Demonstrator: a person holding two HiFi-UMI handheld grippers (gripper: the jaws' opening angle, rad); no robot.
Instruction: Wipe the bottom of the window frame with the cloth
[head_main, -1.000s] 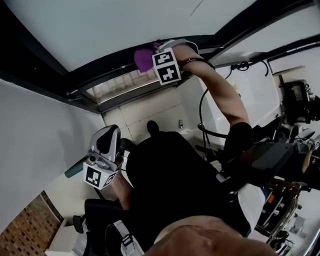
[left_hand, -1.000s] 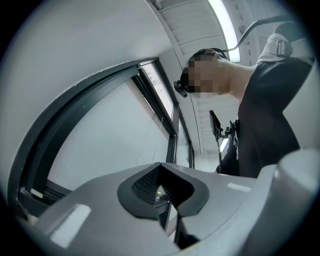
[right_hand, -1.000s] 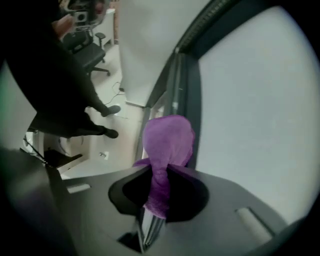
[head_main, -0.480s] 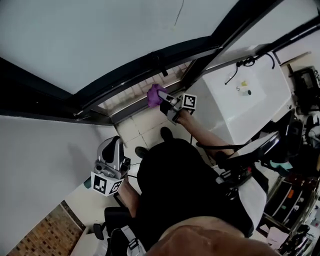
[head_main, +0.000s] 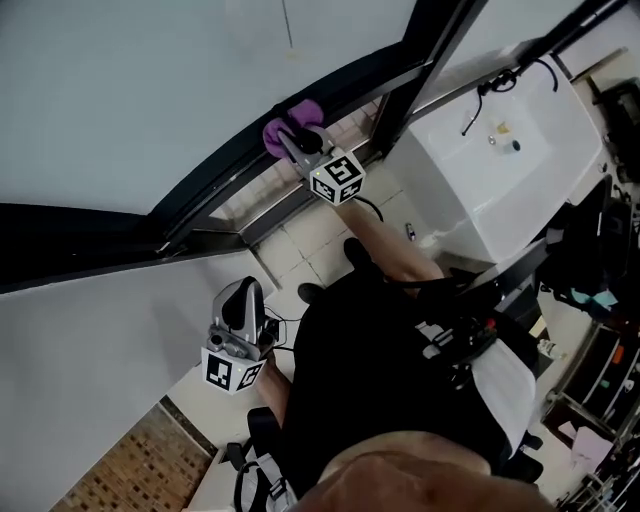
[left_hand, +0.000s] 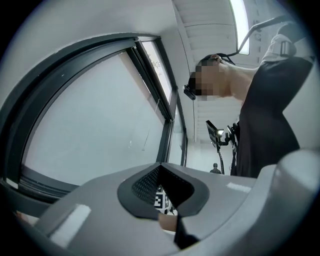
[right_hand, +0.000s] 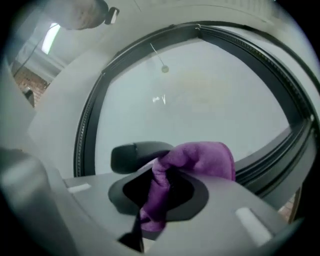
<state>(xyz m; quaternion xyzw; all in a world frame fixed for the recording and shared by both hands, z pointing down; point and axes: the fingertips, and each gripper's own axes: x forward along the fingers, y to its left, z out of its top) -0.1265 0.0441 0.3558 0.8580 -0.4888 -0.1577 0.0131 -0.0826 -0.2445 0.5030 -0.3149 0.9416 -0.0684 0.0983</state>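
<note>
A purple cloth (head_main: 288, 126) is pressed against the dark bottom rail of the window frame (head_main: 225, 188). My right gripper (head_main: 297, 145) is shut on the cloth, with its marker cube just below, at the end of an outstretched arm. In the right gripper view the cloth (right_hand: 202, 157) bunches out of my right gripper (right_hand: 162, 167) in front of the glass and the dark frame (right_hand: 270, 162). My left gripper (head_main: 243, 312) hangs low beside the body, away from the window. In its own view my left gripper (left_hand: 161, 167) has its jaws together with nothing between them.
A dark upright mullion (head_main: 418, 60) meets the rail right of the cloth. A white sink unit (head_main: 500, 170) stands to the right, and pale floor tiles (head_main: 300, 240) lie below the window. A dark rounded piece (right_hand: 132, 152) sits just left of the cloth.
The right gripper has carried the cloth from the sill up and to the left onto the dark rail. The head view has swung. The left gripper stayed low by the body.
</note>
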